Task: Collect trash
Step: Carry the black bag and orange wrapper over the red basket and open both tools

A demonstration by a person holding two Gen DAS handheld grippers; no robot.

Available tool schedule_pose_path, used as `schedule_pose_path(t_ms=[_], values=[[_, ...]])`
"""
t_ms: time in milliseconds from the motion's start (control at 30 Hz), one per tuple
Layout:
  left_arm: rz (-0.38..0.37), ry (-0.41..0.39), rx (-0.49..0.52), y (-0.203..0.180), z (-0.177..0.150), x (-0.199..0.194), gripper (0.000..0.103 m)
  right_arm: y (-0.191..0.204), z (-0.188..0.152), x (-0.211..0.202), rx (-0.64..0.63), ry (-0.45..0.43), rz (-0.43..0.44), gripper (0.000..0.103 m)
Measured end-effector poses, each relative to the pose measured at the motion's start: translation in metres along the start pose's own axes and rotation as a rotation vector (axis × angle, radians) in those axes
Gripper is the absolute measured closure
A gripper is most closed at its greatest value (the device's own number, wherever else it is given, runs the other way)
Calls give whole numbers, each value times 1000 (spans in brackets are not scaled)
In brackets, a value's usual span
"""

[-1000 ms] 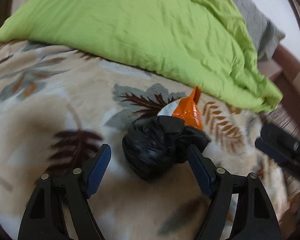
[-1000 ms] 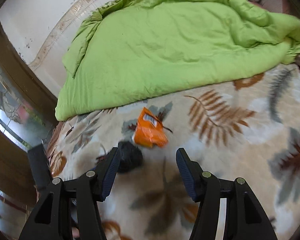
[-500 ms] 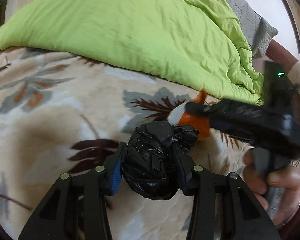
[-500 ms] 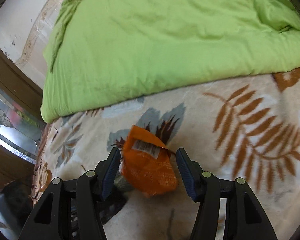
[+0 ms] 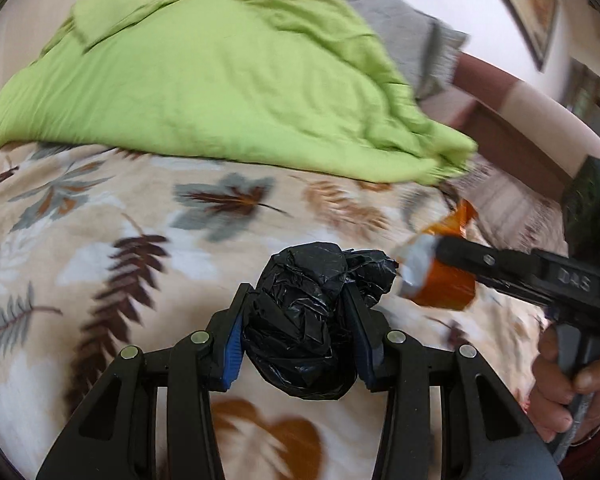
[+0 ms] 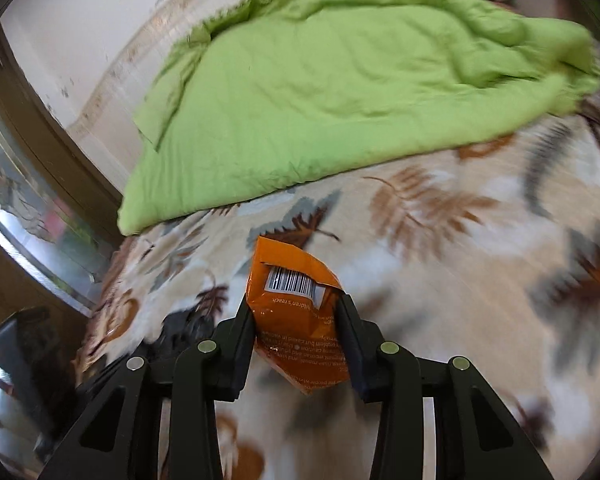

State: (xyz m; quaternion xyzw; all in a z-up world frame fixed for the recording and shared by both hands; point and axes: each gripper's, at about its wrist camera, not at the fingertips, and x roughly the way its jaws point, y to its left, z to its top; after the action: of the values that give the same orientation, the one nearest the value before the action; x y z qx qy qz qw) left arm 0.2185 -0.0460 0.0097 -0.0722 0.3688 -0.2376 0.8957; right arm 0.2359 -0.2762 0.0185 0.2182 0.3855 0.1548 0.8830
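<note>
A crumpled black plastic bag [image 5: 308, 320] sits squeezed between the blue pads of my left gripper [image 5: 298, 304], which is shut on it and holds it a little above the leaf-print blanket [image 5: 140, 240]. An orange snack wrapper [image 6: 296, 312] with a barcode label is between the jaws of my right gripper [image 6: 296, 312], which are closing onto it; both pads press its sides. In the left wrist view that wrapper [image 5: 440, 276] shows at the right gripper's tip, with a person's hand [image 5: 568, 384] on the handle. The black bag [image 6: 180, 328] shows dimly at lower left in the right wrist view.
A rumpled green quilt [image 5: 220, 80] covers the far half of the bed, with a grey pillow [image 5: 404, 36] behind it. A wooden bed frame [image 5: 512, 128] runs along the right. A wall and a glass-panelled door [image 6: 28, 208] stand at the left of the right wrist view.
My left gripper closed on the black bag and lifted it off the blanket. My right gripper moved up to the orange wrapper, closed around it and drew it away from the bag.
</note>
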Motion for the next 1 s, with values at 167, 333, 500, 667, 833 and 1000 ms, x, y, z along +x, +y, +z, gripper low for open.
schedule_pose_path(t_ms=[167, 333, 500, 667, 833, 1000], values=[[-91, 21, 87, -66, -27, -27, 60, -24, -55, -104, 58, -64, -45, 60], [-186, 56, 191, -136, -54, -44, 60, -60, -110, -186, 160, -97, -93, 60], [-288, 86, 309, -211, -75, -54, 60, -90, -153, -265, 251, -161, -159, 60], [-378, 150, 410, -276, -99, -52, 59, -113, -183, -342, 308, -245, -240, 59], [-436, 227, 499, -333, -124, -40, 58, -134, -206, -395, 354, -309, -330, 56], [-471, 312, 508, -363, -144, -19, 36, -161, -228, -405, 448, -302, -367, 49]])
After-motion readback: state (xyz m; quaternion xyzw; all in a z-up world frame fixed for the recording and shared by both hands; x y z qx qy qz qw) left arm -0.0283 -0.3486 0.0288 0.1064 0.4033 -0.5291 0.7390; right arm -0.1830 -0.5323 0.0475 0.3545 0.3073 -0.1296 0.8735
